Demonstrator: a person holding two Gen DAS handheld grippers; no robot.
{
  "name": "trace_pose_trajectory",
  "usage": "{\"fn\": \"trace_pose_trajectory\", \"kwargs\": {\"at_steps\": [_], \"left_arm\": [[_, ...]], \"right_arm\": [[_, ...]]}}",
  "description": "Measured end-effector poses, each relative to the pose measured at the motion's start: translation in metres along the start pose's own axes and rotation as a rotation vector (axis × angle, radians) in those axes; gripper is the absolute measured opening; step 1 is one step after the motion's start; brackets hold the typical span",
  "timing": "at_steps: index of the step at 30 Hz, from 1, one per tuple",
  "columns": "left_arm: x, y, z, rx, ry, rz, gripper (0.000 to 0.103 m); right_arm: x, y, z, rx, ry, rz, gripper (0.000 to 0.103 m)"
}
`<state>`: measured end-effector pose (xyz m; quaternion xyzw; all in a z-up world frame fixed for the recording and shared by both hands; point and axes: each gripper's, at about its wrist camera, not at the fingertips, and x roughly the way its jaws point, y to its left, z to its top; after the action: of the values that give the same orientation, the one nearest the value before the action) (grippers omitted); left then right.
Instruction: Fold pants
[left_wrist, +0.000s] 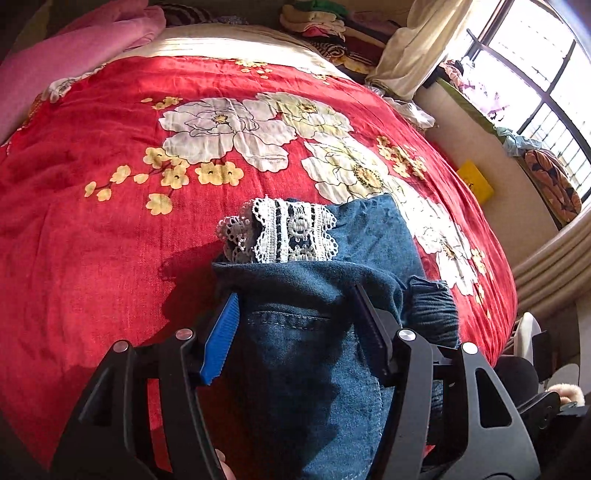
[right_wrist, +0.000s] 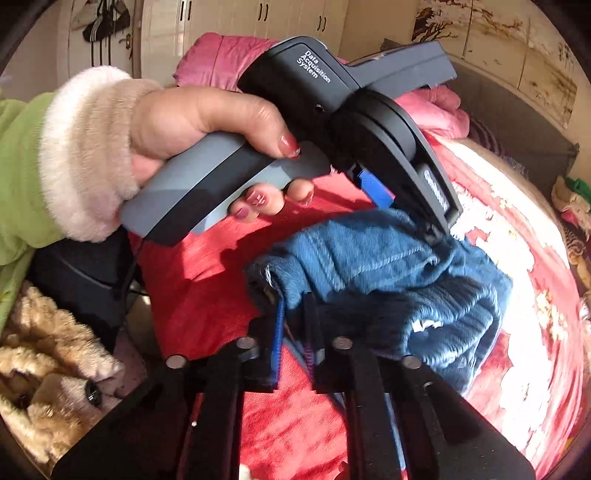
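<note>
The blue denim pants (left_wrist: 314, 332) lie bunched on the red floral bedspread (left_wrist: 110, 221), their white lace cuff (left_wrist: 280, 236) pointing away. My left gripper (left_wrist: 295, 306) is open, its jaws wide on either side of the folded denim, resting over it. In the right wrist view the same pants (right_wrist: 388, 266) sit in a heap. My right gripper (right_wrist: 293, 306) is shut on an edge of the denim at the heap's near left corner. The left gripper (right_wrist: 406, 206), held by a hand, presses on the heap from above.
A pink quilt (left_wrist: 74, 55) lies at the bed's far left. Stacked clothes (left_wrist: 325, 26) and a curtain (left_wrist: 413, 55) stand at the far right by the window. A yellow box (left_wrist: 476, 181) sits beside the bed. A fluffy tan garment (right_wrist: 48, 369) is at near left.
</note>
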<state>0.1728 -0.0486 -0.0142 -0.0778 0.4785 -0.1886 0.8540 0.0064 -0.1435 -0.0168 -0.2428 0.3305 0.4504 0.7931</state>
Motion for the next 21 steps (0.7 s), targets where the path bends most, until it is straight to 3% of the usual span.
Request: {"fn": "trace_pose_trajectory", "kwargs": {"at_steps": [7, 13, 17, 21], "left_arm": [[0.001, 0.0, 0.002, 0.002, -0.013, 0.008, 0.051], [0.0, -0.001, 0.002, -0.002, -0.026, 0.012, 0.051], [-0.003, -0.001, 0.002, -0.004, -0.034, 0.011, 0.051], [-0.007, -0.002, 0.002, -0.007, -0.045, 0.015, 0.051]], "right_arm": [[0.023, 0.001, -0.012, 0.067, 0.084, 0.047, 0.005], [0.033, -0.005, -0.011, 0.101, 0.091, 0.066, 0.009], [0.022, -0.012, -0.01, 0.14, 0.062, 0.093, 0.013], [-0.003, -0.024, -0.003, 0.185, -0.047, 0.143, 0.028]]}}
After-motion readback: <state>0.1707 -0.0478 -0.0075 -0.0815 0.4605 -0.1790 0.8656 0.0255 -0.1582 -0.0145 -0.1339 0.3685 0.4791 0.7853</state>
